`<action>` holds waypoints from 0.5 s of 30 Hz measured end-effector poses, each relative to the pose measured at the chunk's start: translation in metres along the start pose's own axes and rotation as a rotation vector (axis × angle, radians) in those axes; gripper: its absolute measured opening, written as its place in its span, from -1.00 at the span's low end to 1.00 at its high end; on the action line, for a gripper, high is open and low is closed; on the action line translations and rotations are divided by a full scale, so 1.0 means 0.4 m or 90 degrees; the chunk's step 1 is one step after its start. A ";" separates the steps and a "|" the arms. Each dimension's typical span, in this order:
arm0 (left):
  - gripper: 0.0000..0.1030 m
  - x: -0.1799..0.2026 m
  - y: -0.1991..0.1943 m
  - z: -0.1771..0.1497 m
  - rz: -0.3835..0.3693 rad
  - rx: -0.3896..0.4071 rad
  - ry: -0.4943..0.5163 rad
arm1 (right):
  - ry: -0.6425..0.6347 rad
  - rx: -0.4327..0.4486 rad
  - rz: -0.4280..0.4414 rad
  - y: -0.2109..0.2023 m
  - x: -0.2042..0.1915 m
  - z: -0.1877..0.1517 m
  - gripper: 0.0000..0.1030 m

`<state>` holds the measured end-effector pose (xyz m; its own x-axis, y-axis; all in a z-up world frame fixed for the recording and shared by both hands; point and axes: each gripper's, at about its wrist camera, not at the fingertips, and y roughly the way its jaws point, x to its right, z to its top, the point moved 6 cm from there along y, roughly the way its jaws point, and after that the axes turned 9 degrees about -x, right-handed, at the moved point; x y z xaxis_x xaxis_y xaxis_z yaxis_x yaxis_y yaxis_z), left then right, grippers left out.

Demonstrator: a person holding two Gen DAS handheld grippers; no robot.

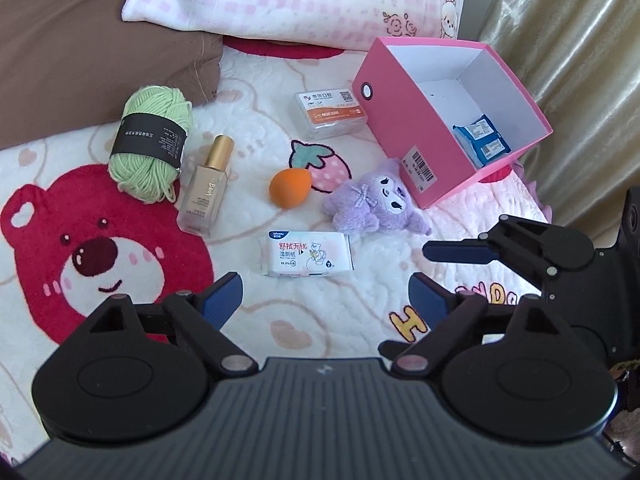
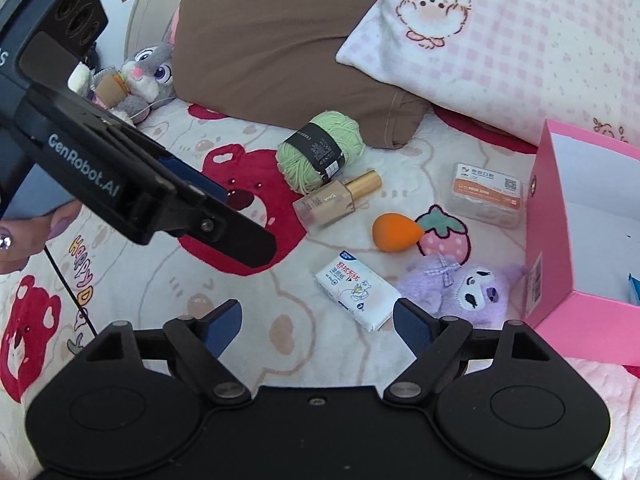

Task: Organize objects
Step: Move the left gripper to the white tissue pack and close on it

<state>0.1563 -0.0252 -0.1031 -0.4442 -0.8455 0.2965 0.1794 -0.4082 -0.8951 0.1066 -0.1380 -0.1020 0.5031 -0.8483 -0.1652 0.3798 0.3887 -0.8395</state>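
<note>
Showing only in right wrist view: grey bunny plush (image 2: 150, 76); left gripper (image 1: 324, 300) and right gripper (image 2: 318, 322) spread, empty

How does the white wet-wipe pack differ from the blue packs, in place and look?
The white wet-wipe pack lies loose on the blanket, in front of the purple plush; the blue packs already sit inside the pink box. The white one is a single pack printed with a cartoon bear; the blue ones are two, side by side, each with a small white label. Both kinds are soft, flat, sealed packets.
</note>
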 end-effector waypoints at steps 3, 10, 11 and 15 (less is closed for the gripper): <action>0.75 -0.022 0.031 -0.003 0.009 -0.006 -0.003 | -0.003 0.015 -0.009 0.029 -0.001 -0.003 0.67; 0.74 -0.057 0.092 -0.007 0.005 0.013 -0.031 | -0.033 -0.013 -0.034 0.108 -0.004 -0.031 0.68; 0.74 -0.061 0.106 -0.007 0.007 0.018 -0.030 | -0.036 -0.006 -0.041 0.118 -0.003 -0.033 0.68; 0.72 -0.073 0.165 -0.005 0.002 0.020 -0.034 | 0.009 -0.010 -0.042 0.170 0.017 -0.045 0.68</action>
<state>0.1793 -0.0267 -0.1715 -0.3958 -0.8635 0.3126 0.2079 -0.4158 -0.8854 0.1217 -0.1238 -0.1696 0.4660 -0.8772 -0.1159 0.3995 0.3255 -0.8570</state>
